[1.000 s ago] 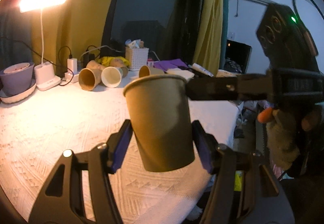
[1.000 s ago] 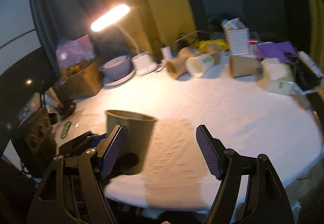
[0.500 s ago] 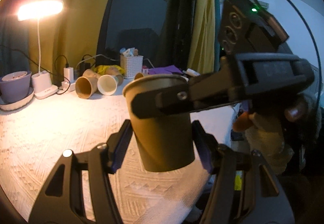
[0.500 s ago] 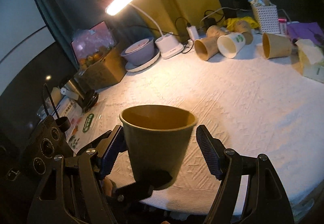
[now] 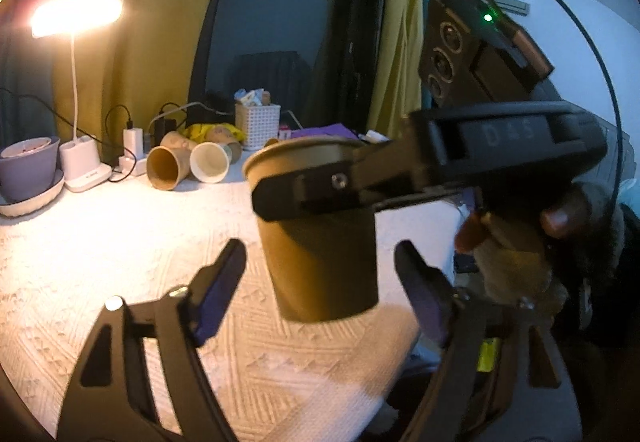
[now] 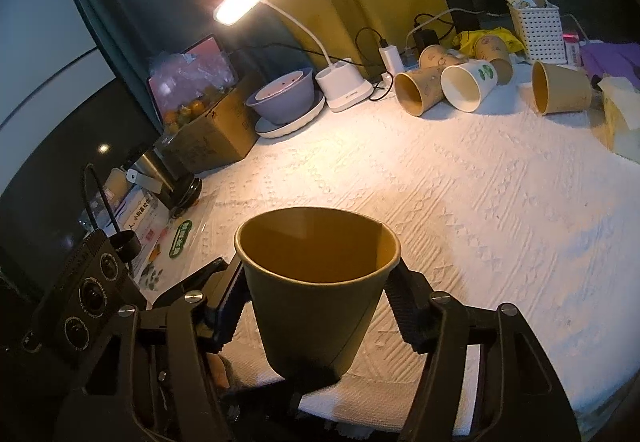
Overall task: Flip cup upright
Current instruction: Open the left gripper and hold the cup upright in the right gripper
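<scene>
1 brown cup [image 6: 318, 294] is upright in the air, pinched by the right gripper [image 6: 316, 306]. The left gripper [image 5: 320, 278], clamped on it 0.5 s ago, now gapes wide. 5 cups [image 6: 468, 86] lie tipped at 1 o'clock; 1 basket [image 6: 538, 28] holds packets.
</scene>
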A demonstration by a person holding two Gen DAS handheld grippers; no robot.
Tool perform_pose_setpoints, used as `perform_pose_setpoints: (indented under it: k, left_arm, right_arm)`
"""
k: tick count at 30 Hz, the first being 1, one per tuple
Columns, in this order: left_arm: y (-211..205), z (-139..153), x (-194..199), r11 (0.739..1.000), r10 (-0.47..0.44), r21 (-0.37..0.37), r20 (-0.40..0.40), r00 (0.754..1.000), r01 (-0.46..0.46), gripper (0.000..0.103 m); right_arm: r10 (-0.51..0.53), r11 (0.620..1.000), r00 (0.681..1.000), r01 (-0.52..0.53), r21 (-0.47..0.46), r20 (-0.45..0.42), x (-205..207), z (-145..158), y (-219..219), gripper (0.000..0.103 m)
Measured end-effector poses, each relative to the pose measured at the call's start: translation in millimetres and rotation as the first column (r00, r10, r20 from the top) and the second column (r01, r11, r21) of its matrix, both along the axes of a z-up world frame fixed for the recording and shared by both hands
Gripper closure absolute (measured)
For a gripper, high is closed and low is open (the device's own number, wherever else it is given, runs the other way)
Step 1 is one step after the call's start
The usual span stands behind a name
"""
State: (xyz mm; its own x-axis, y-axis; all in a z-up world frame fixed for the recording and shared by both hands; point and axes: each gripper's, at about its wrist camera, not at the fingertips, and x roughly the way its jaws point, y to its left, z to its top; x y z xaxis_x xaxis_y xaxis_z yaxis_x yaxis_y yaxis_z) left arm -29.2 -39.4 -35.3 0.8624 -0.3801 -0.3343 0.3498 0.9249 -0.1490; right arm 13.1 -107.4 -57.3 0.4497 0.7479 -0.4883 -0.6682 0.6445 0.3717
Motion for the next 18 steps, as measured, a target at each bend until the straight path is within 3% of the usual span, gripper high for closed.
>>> perform_pose_setpoints:
  k: [7, 11, 14, 18]
  left_arm:
    - [0.4, -2.9, 4.6, 1.000, 0.015, 0.028, -0.056, 0.998, -0.013, 0.023]
    - [7.1, -6.0, 13.9, 1.000, 0.027, 0.009, -0.134, 0.991, -0.026, 0.023]
    - [14.7, -5.8, 15.5, 0.999, 0.047, -0.014, -0.157, 0.986, -0.050, 0.023]
    - [29.7, -2.9, 18.6, 0.992, 0.111, -0.032, -0.175, 0.978, -0.118, 0.023]
  right_arm:
    - [-0.075, 0.997, 0.996, 0.074, 0.005, 0.045, 11.3, 6.4, -9.5, 0.036]
    - [-0.132, 0.991, 0.988, 0.131, 0.028, 0.074, 21.8, 12.3, -20.2, 0.036]
    - [-0.190, 0.982, 0.978, 0.187, 0.043, 0.088, 32.8, 15.1, -30.9, 0.036]
    - [-0.284, 0.958, 0.947, 0.288, -0.006, 0.148, 45.5, 14.1, -37.0, 0.036]
